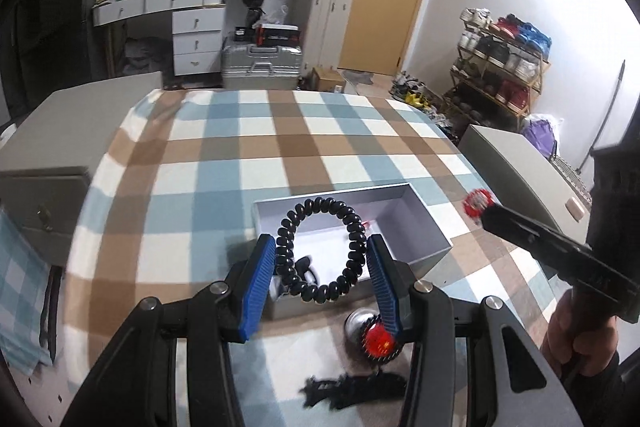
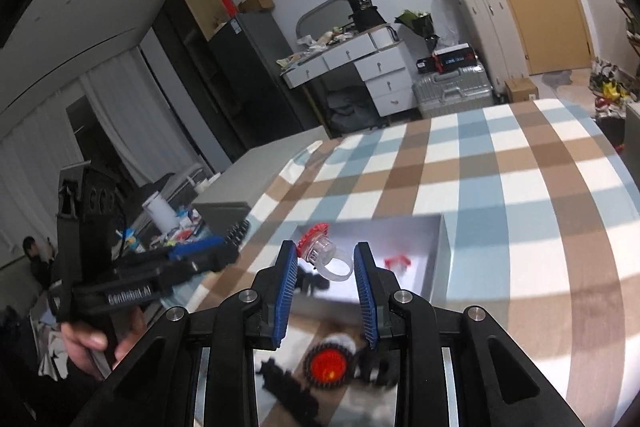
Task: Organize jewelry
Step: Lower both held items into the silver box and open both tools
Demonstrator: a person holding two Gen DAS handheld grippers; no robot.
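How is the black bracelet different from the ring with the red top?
The black bracelet is a big loop of dark beads; the ring is small, clear, with a red spiky top. The left gripper holds the bracelet; the right gripper holds the ring. Both hang above the white box.

Black grippers; ribbed blue fingers (image 1: pixel 258 287); silver screws.
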